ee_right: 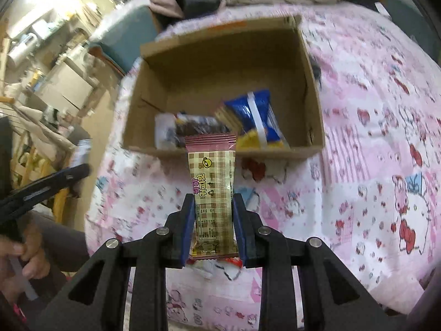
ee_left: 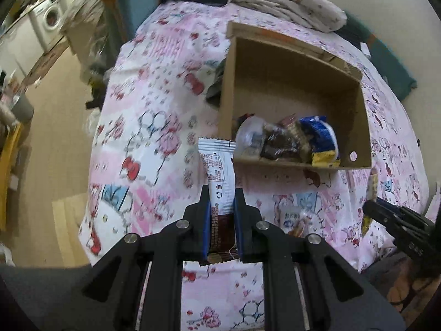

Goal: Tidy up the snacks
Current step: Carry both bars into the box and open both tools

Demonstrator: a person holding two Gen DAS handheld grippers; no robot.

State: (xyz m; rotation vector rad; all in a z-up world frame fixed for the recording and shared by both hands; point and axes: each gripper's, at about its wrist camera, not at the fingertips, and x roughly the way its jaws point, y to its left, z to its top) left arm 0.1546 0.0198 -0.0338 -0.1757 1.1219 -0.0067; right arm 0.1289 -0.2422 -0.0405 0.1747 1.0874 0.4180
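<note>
My left gripper (ee_left: 222, 197) is shut on a white and brown snack bar wrapper (ee_left: 219, 173) that stands up between its blue pads, above the pink bedspread. In the right wrist view my right gripper (ee_right: 212, 202) is shut on a beige checked snack packet with a pink end (ee_right: 212, 182). An open cardboard box (ee_left: 358, 127) (ee_right: 311, 88) lies ahead of both grippers. It holds a blue and yellow packet (ee_left: 322, 138) (ee_right: 256, 115), a dark brown packet (ee_left: 278, 143) and a clear bag (ee_left: 248, 135). The right gripper's tip (ee_left: 370, 209) shows at the right edge of the left view, the left gripper's tip (ee_right: 80, 172) at the left of the right view.
The pink cartoon-print bedspread (ee_left: 154, 127) (ee_right: 372, 138) covers the bed. A loose snack packet (ee_left: 296, 220) lies on it in front of the box. Folded bedding (ee_left: 289, 2) is piled behind the box. The floor (ee_left: 55, 149) drops away left of the bed. A hand (ee_right: 30, 248) holds the left gripper.
</note>
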